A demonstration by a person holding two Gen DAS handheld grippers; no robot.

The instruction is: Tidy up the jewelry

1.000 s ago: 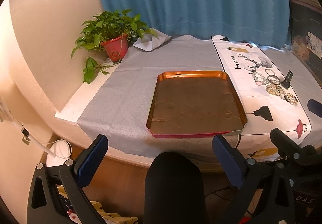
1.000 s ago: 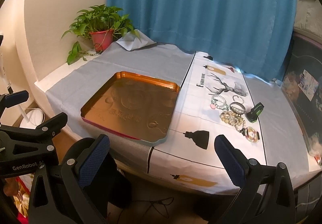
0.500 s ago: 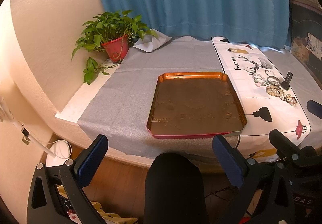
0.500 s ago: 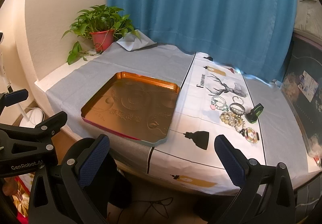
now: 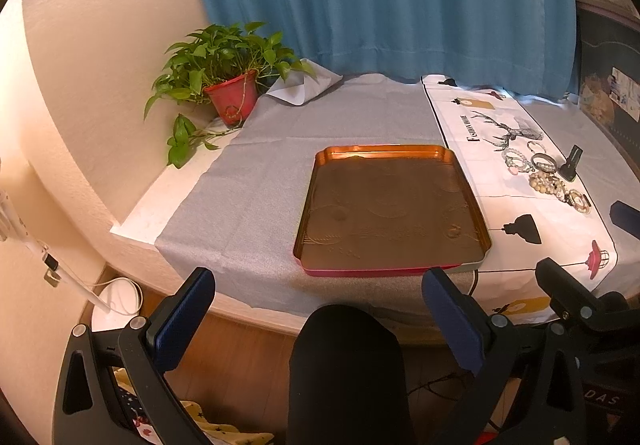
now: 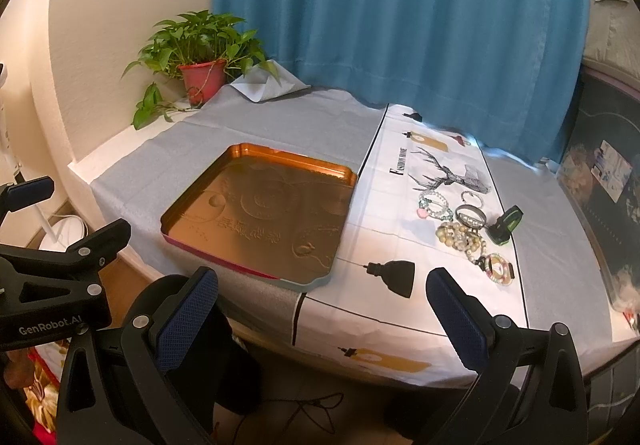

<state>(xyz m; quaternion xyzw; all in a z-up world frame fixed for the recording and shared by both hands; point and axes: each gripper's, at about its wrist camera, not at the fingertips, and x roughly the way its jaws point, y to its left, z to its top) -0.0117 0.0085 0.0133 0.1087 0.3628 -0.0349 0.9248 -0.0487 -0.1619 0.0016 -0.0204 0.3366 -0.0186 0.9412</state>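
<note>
Barely drifting since a second ago, we are holding both the left gripper (image 5: 318, 319) and right gripper (image 6: 322, 319) spread and empty, risking tangling the beaded bracelets (image 6: 466, 223), clustered right of center, beside the bare copper-coloured rectangular metal tray (image 6: 192, 201).

The tray (image 6: 256, 217) lies on the table (image 6: 132, 165) at the middle. From it, the potted plant (image 6: 200, 57) stands at ten o'clock, against the wall, with a folded cloth (image 6: 268, 85) just beside the plant at its three o'clock. The printed runner (image 6: 420, 245) lies along the tray's three o'clock edge. On the runner, at the tray's three o'clock, a cluster of bracelets (image 6: 460, 221) lies together, and a small clip (image 6: 505, 225) sits just beside them at their three o'clock. The curtain (image 6: 400, 13) hangs behind the table at twelve o'clock.
</note>
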